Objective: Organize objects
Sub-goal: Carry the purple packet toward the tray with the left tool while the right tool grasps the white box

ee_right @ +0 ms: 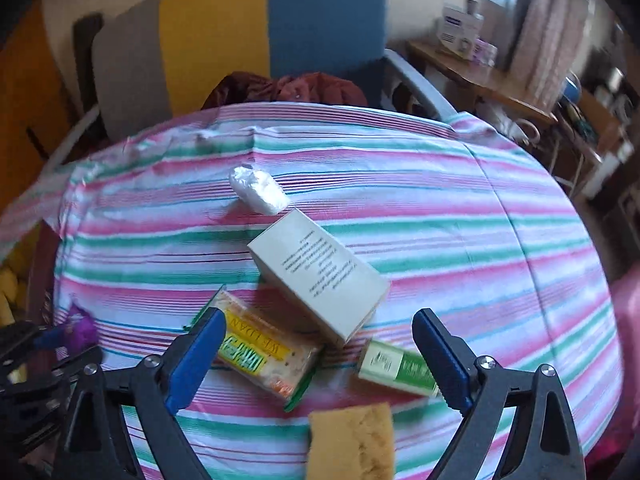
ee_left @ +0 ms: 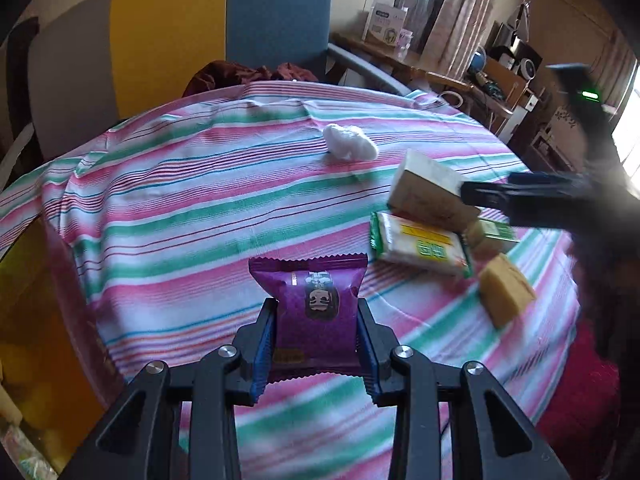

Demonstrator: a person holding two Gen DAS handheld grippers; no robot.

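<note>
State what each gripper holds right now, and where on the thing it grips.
The left gripper is shut on the purple snack packet, pads pressing its two side edges near the lower end. The right gripper is open and holds nothing.

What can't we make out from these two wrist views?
- Right gripper, left wrist view: motion-blurred and mostly cut off by the frame edge.
- Purple packet: its lower print sits behind the left gripper.
- Sponge, right wrist view: bottom edge cuts it off.
</note>
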